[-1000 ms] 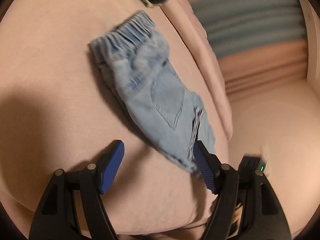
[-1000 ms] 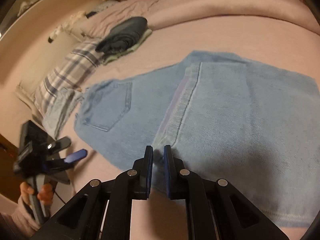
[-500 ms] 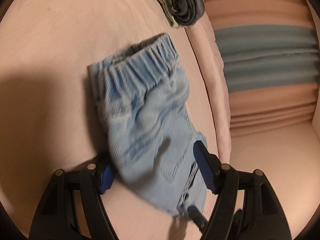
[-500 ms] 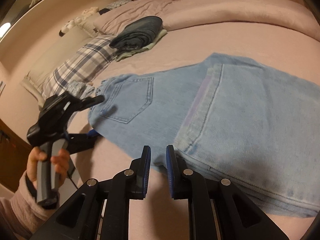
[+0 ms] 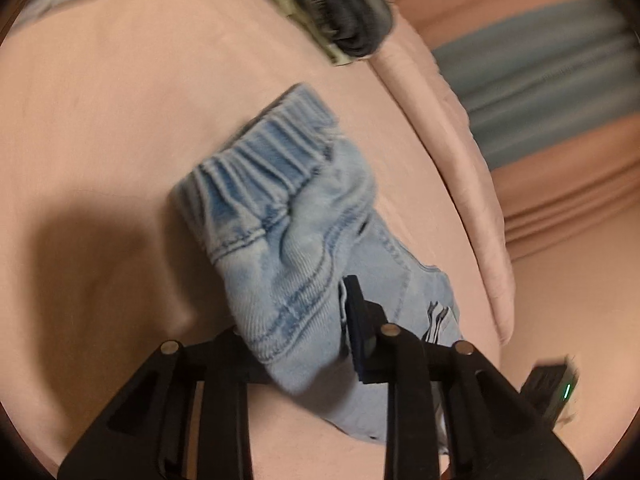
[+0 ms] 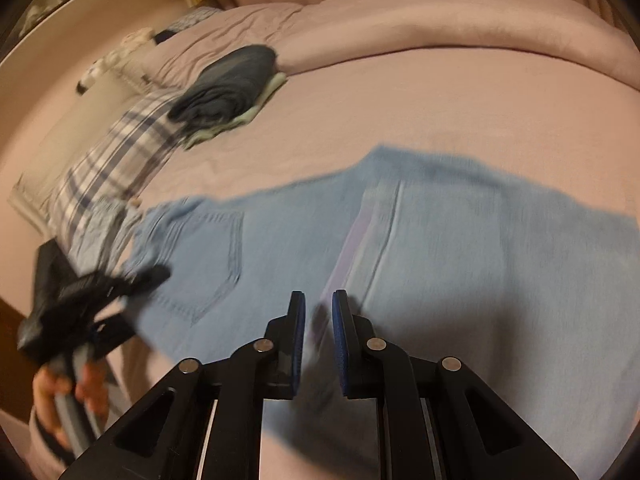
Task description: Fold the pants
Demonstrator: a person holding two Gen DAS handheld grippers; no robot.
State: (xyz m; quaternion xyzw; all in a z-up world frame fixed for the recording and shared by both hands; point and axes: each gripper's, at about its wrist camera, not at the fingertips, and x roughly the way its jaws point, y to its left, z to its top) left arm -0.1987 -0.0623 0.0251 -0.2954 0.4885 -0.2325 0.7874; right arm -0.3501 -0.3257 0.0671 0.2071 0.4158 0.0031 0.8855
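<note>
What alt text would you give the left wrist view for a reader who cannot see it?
The left gripper is closing on the bunched waist end of light blue jeans lying on a pink bedspread, denim between its fingers. A dark folded garment sits beyond, blurred.

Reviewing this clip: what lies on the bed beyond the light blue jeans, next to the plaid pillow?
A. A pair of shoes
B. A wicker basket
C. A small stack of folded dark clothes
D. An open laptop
C: in the right wrist view a stack of folded dark clothes sits on the pink bed beside the plaid pillow, past the jeans.
</note>
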